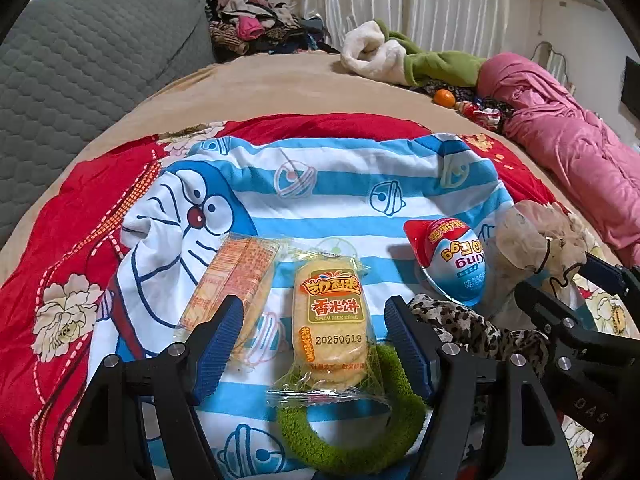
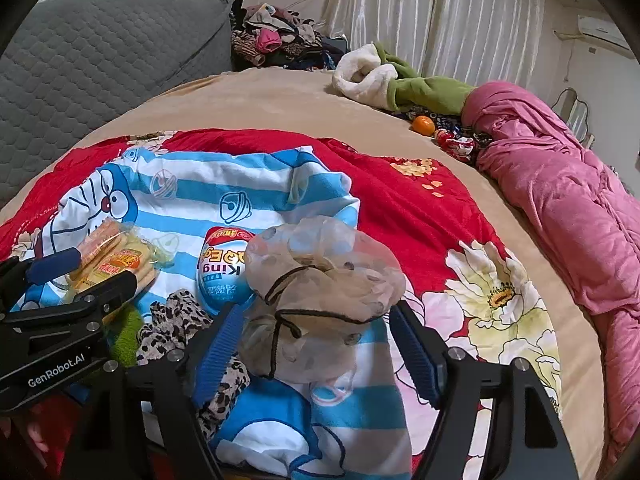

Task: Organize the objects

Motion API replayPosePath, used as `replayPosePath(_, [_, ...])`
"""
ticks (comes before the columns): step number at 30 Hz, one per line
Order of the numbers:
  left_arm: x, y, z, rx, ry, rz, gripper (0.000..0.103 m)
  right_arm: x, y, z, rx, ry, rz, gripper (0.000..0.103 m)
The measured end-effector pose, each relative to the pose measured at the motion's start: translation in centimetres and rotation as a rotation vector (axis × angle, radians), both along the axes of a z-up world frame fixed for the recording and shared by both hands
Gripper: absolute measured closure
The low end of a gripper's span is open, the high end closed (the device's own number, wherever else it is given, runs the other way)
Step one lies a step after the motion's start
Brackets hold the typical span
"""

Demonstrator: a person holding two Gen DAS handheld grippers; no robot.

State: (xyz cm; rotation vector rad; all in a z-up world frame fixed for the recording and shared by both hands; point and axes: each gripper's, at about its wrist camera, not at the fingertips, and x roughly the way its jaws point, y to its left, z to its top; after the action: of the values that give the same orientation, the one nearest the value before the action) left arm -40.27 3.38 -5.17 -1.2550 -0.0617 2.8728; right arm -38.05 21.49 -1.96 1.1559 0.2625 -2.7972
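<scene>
On a blue-striped Doraemon cloth (image 1: 344,184) lie two rice cake packets, an upright yellow one (image 1: 330,328) and an orange-printed one (image 1: 232,280), a toy egg (image 1: 454,262), a green scrunchie (image 1: 352,432), a leopard scrunchie (image 1: 472,326) and a sheer beige scrunchie (image 2: 316,284). My left gripper (image 1: 314,344) is open, its fingers on either side of the yellow packet. My right gripper (image 2: 316,344) is open around the beige scrunchie. The egg (image 2: 224,268) and leopard scrunchie (image 2: 176,328) also show in the right wrist view.
The cloth lies on a red floral quilt (image 2: 420,216) over a tan bed. A pink duvet (image 2: 560,200) lies on the right, a green and white blanket (image 1: 404,56) at the back, with an orange (image 1: 444,97) and sweets beside it. A grey headboard (image 1: 80,64) stands at the left.
</scene>
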Motion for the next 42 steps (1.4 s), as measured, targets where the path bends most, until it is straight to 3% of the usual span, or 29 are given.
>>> replayPosePath(15, [0.4,-0.3,0.6,0.019,0.003,0.005,0.025,0.4,0.4,0.8,-0.02,0.009,-0.009,0.017])
replayPosePath(25, [0.9,-0.5,1.1,0.028,0.006,0.009,0.025,0.6,0.5,1.5,-0.032,0.022,-0.012,0.016])
replayPosePath(42, [2.2,-1.2,1.9,0.068,-0.004,0.005,0.016,2.1,1.1,3.2,-0.059,0.044,-0.027,0.016])
